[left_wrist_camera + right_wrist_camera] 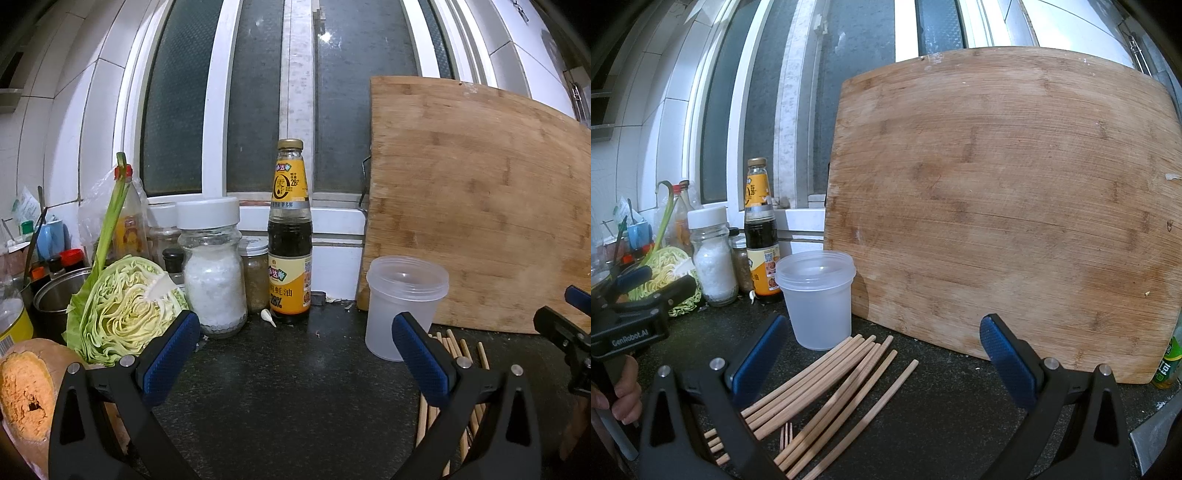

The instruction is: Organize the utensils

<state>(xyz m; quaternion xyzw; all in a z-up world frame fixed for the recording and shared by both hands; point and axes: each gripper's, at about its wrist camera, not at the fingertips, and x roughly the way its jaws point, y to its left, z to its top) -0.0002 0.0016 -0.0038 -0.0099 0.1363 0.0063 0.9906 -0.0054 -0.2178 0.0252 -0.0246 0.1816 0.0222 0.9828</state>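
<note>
— Firstly, the utensils?
— Wooden chopsticks [827, 391] lie loose on the dark counter [942, 406], just in front of the translucent plastic cup [816, 299]; the cutting board [1004, 206] leans behind it.
— Grippers?
— Left gripper [295, 354] spread wide, left of the cup, holding nothing. Right gripper [882, 358] likewise wide, above the chopsticks.

left wrist: my low view, facing the window, close to the oyster sauce bottle [290, 236].
right wrist: faces the cutting board [1004, 206].
shared: plastic cup [405, 305].
</note>
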